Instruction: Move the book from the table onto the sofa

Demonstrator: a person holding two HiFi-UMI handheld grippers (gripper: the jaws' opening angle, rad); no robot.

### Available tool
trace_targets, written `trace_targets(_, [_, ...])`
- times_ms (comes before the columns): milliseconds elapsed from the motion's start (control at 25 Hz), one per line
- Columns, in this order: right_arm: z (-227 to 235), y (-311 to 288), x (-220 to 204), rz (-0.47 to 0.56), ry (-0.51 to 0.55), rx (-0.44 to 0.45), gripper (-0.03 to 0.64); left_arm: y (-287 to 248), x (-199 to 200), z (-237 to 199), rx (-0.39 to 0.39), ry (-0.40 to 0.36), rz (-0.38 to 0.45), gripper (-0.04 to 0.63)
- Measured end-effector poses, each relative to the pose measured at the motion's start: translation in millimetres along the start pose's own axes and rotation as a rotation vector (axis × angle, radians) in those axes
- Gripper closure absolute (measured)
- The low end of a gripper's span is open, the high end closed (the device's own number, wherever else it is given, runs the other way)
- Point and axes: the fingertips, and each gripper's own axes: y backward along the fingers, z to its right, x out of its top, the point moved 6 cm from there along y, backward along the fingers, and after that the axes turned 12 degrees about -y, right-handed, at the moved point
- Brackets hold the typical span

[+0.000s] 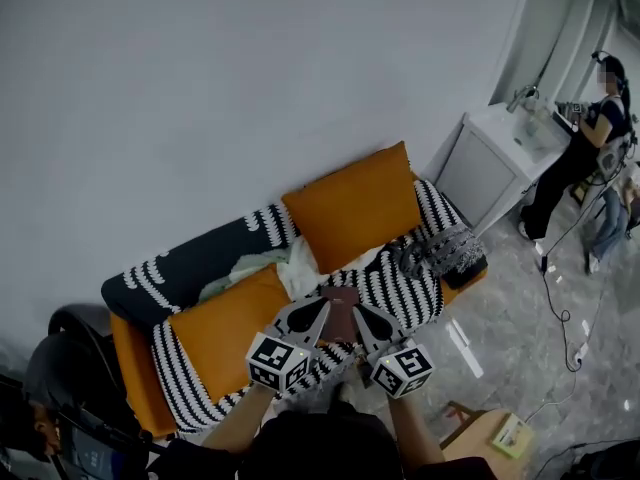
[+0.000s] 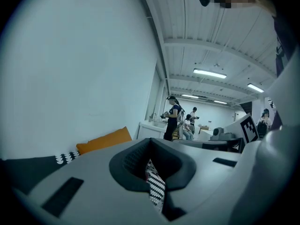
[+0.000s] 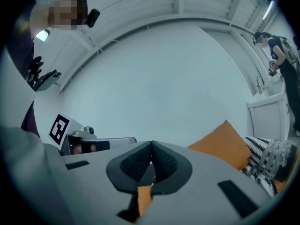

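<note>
Both closed, left tongs and right tongs flank the brown book over the sofa.

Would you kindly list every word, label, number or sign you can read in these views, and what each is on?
None can be read.
book: dark cover, no title legible.
The cubes on the left gripper and right gripper: black-and-white square markers only, no letters.

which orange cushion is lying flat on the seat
The front-left orange cushion, beside the left hand-held gripper; the other cushion leans upright against the backrest.
</note>
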Motion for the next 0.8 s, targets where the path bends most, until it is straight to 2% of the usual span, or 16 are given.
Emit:
trace_targets(200, [-12.5, 1.2, -1.4, 0.01, 0.029, 0.009, 0.594, 9.4, 2.5, 0.8, 0.002, -0.022, 0.015, 0.581])
trace_targets(800, [-20.7, -2.0, -5.5, 0.005, 0.038, 0.021, 0.594, 20.3, -1.3, -4.0, 0.014, -0.014, 0.019, 0.581])
